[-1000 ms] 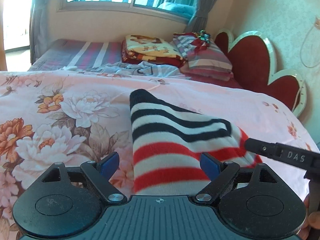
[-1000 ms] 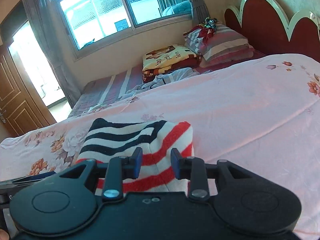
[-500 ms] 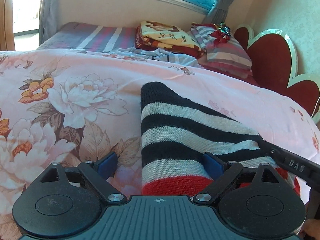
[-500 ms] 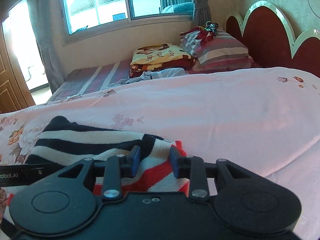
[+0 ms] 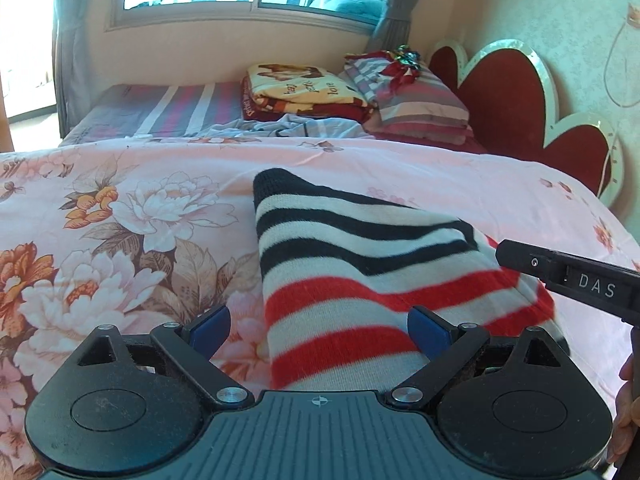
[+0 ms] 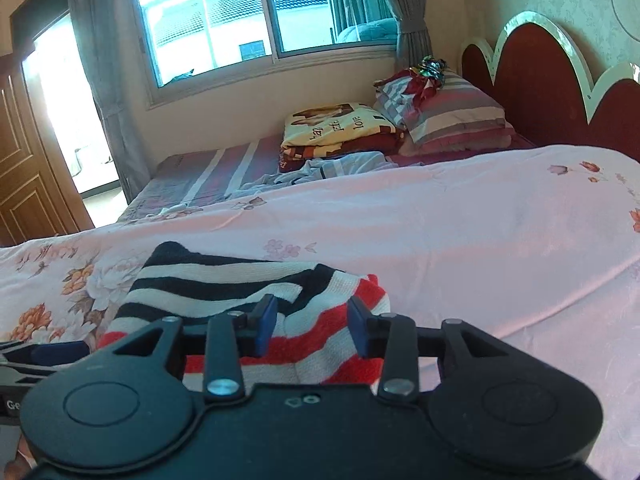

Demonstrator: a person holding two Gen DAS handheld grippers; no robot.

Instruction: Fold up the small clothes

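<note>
A small knitted garment with black, white and red stripes [image 5: 360, 264] lies folded on the pink floral bedspread [image 5: 120, 208]. It also shows in the right wrist view [image 6: 224, 292]. My left gripper [image 5: 318, 326] is open, its blue pads wide apart over the garment's near left edge. My right gripper [image 6: 312, 326] is open over the garment's red-striped near right corner, which lies loose and rumpled between the pads. The right gripper's finger [image 5: 568, 280] shows at the garment's right side in the left wrist view.
Beyond the bedspread lie a crumpled light-blue cloth [image 5: 296, 126], a folded yellow and red blanket [image 5: 304, 92] and striped pillows [image 5: 416, 96]. A red scalloped headboard [image 5: 520, 92] stands at the right. A window [image 6: 240, 16] and a wooden door [image 6: 24, 152] are behind.
My right gripper's jaws have opened from near shut and let the garment's corner go. Both grippers have drawn back; more red stripes show again in the left wrist view.
</note>
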